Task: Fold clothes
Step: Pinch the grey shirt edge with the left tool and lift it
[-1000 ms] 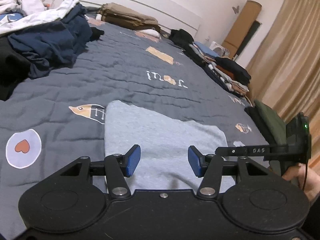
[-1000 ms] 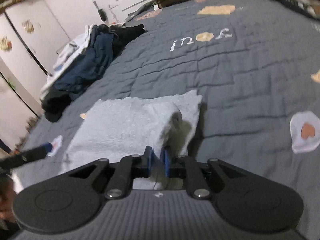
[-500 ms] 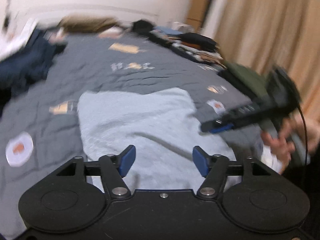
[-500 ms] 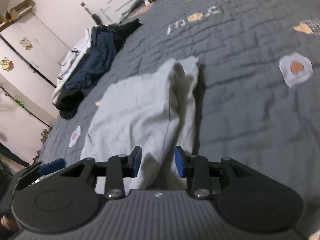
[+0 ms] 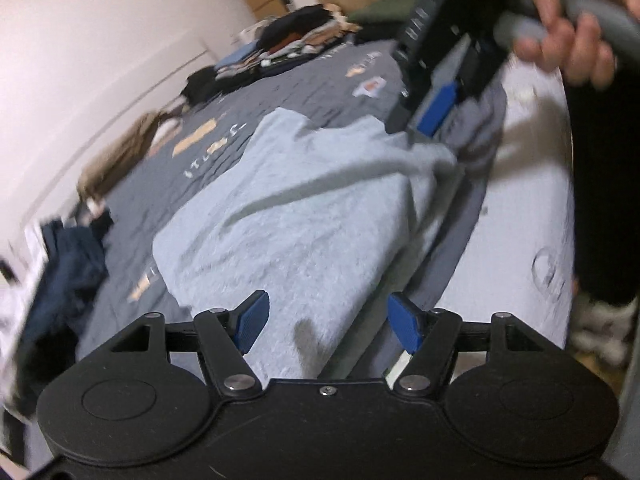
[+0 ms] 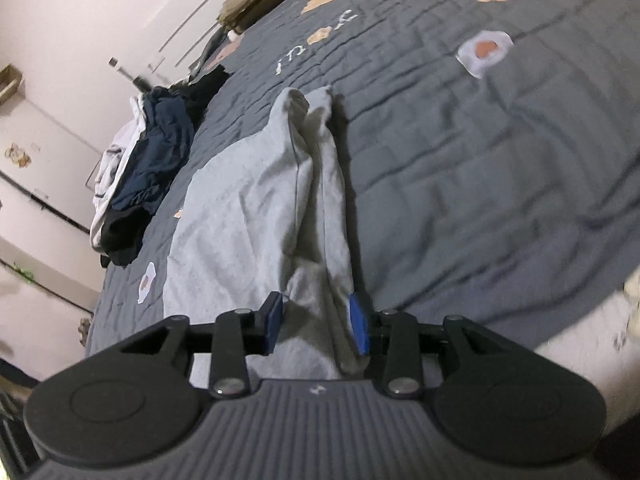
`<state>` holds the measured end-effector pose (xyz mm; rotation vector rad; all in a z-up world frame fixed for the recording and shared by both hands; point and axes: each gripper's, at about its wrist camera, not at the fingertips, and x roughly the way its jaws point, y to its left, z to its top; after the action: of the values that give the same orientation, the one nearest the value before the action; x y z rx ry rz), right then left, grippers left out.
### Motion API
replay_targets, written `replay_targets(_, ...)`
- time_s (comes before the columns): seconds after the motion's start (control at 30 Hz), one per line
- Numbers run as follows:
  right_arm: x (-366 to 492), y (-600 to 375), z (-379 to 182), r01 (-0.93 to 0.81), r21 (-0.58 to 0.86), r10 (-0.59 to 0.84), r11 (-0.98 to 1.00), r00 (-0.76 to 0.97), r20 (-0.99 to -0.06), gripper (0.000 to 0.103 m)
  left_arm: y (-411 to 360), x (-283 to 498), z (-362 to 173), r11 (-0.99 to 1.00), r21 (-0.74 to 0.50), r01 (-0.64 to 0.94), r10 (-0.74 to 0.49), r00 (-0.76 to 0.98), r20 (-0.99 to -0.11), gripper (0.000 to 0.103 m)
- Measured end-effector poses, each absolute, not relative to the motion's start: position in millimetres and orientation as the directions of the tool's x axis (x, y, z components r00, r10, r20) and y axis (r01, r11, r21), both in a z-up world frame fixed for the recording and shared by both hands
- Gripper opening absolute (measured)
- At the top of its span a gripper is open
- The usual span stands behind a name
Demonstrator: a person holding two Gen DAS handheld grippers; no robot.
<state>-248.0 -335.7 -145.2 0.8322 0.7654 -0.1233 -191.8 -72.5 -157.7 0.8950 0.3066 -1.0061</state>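
- the light grey garment lies on the dark quilted bedspread near the bed's edge, flat over most of its width, with the side nearest the right gripper bunched into a long ridge.
- the left gripper hangs just above the near edge of the cloth, its blue pads spread wide and nothing between them.
- the right gripper is parted too; the bunched ridge runs between its pads but they do not pinch it, so i'd call it released.
- in the left view the person's hand is on the right gripper's handle, above the garment's far corner.
- my reading: a fold on this piece is partway. the rumpled ridge fits either a flap just laid over or an edge about to be taken up; i can't say which.
- whatever comes next wants that ridge lying smooth, and any grip should take all the layers or the edge will slip crooked.
- around it: a heap of loose clothes, navy and white, to the left by the wall, and folded stacks along the far edge, well apart.
- nothing sits on the quilt close around the garment. the pictures are blurred, so finer creases are hard to judge.
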Motion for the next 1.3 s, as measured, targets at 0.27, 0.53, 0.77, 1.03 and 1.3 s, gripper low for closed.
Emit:
replay_targets(0.27,-264.0,-322.2,-159.5,0.441,0.655,0.168,0.614,0.738,-0.654,0.036,-70.9,-179.4,-170.9,0.249,0.570,0.783,-0.557,0.597,-0.577,0.029)
replay_targets(0.53,-274.2,-325.2,-148.8,0.438,0.687,0.097,0.580,0.800,-0.592,0.001,-54.4,-179.5,-166.8,0.147,0.610,0.779,-0.524,0.584,-0.620,0.003)
replay_targets(0.77,-271.1,-323.0,-151.7,0.445,0.672,0.143,0.592,0.762,-0.631,0.001,-34.0,-170.5,-152.9,0.174,0.551,0.817,-0.491,0.556,-0.670,0.003)
replay_targets(1.03,-260.9,-311.6,-142.9,0.415,0.575,0.119,0.705,0.730,-0.673,0.005,-48.5,-186.1,-155.1,0.171,0.601,0.781,-0.548,0.582,-0.600,0.046)
replay_targets(1.3,-211.2,-309.2,-136.5,0.367,0.496,0.098,0.787,0.719,-0.688,0.035,-66.5,-188.7,-173.5,0.109,0.666,0.738,-0.549,0.603,-0.579,0.042)
